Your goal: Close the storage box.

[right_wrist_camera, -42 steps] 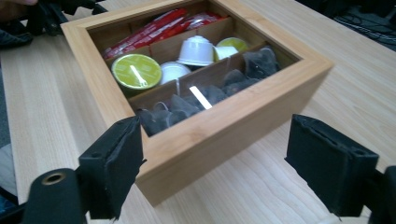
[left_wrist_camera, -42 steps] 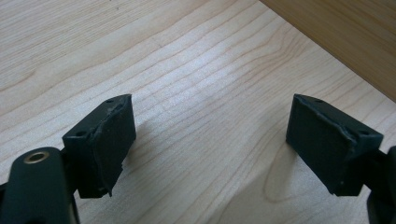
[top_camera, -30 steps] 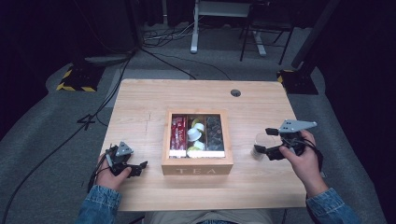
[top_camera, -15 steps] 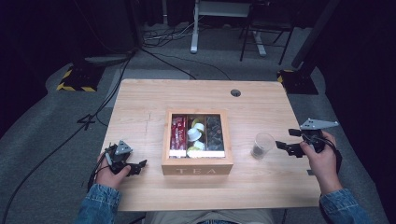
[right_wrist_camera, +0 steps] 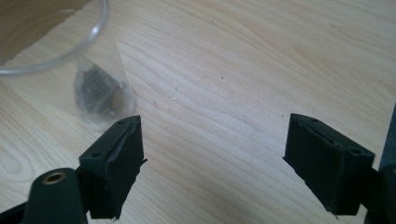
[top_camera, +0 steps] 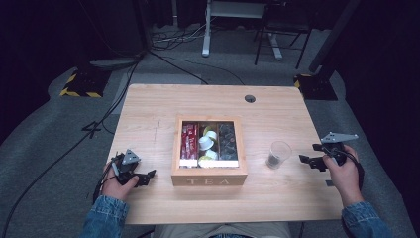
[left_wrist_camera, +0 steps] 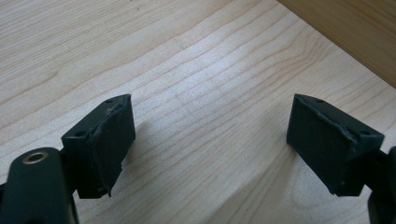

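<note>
The right hand-held gripper [top_camera: 308,161] sits wide open and empty, though its jaws have just been closing a little, just beside the clear cup [top_camera: 278,154] standing on the tabletop [top_camera: 148,109] with a dark pod inside. The left hand-held gripper [top_camera: 143,177] rests open, empty. That pod seems delivered; more remain in the tea box [top_camera: 208,176].
</note>
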The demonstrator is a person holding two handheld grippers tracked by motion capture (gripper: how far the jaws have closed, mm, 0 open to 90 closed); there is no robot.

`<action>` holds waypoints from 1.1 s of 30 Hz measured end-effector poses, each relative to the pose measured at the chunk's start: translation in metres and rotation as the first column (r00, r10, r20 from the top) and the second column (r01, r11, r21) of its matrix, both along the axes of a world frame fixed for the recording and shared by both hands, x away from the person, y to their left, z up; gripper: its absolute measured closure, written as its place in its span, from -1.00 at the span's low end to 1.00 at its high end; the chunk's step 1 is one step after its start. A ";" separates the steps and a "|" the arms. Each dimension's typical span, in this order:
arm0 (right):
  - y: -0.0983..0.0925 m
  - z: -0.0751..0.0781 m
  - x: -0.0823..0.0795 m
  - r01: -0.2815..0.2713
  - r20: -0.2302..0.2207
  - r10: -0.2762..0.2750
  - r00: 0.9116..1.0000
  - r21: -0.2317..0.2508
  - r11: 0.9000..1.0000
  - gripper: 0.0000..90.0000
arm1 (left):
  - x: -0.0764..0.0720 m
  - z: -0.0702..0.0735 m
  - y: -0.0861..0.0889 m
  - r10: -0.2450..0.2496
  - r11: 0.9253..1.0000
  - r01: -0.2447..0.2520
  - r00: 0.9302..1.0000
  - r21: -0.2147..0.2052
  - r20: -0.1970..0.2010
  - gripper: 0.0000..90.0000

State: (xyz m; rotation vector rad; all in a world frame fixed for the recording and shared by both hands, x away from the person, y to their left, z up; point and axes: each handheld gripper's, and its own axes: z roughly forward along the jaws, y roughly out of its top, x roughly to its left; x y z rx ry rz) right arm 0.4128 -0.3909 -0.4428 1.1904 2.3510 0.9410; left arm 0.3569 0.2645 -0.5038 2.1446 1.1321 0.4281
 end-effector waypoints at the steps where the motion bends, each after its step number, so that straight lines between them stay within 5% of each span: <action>1: -0.001 -0.002 0.000 0.003 -0.006 -0.003 1.000 0.002 1.000 -0.56 | 0.000 0.000 0.000 0.001 1.000 -0.001 1.000 -0.001 -0.001 -0.65; 7: -0.004 -0.022 0.001 0.018 -0.040 -0.017 0.999 0.038 0.999 -0.56 | 0.000 0.000 0.000 0.000 1.000 0.000 1.000 0.000 -0.001 -0.65; 16: 0.000 -0.041 -0.005 0.015 -0.012 -0.014 1.000 0.063 0.998 -0.59 | 0.001 0.000 0.000 -0.001 1.000 0.001 1.000 -0.001 -0.002 -0.65; 33: 0.004 -0.057 -0.012 0.040 0.010 -0.040 0.999 0.028 0.999 -0.65 | 0.001 0.000 0.000 -0.001 1.000 0.001 1.000 -0.001 -0.003 -0.66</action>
